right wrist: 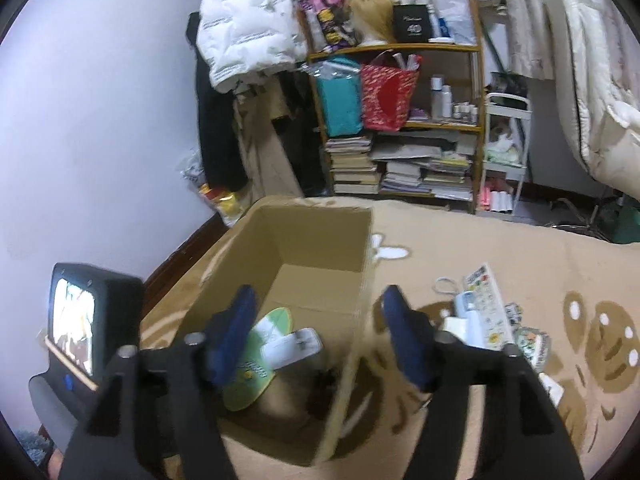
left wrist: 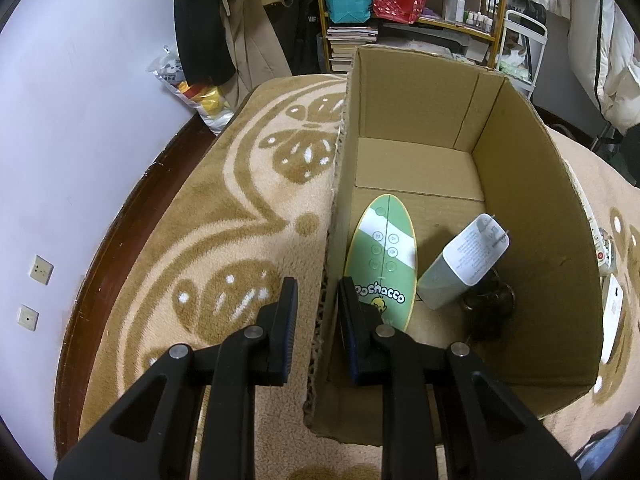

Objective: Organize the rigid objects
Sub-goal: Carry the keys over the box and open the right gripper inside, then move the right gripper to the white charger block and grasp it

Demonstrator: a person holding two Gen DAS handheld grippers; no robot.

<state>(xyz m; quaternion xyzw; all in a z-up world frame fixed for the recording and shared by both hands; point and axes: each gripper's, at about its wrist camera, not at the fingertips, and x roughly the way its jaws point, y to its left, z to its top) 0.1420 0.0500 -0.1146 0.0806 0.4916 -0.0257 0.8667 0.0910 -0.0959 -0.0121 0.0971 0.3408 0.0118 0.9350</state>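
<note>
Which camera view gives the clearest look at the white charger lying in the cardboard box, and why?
The left wrist view: the white charger is sharp and unobstructed on the floor of the cardboard box, its printed label and prongs visible. In the right wrist view the charger is blurred, smaller, and partly behind the right tool's finger.

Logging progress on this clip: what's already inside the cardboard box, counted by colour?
Inside the cardboard box:
Green: 1, the oval Pochacco board
White: 1, the charger block
Dark: 1, a black tangled item, too dim to identify
Total: 3
</note>
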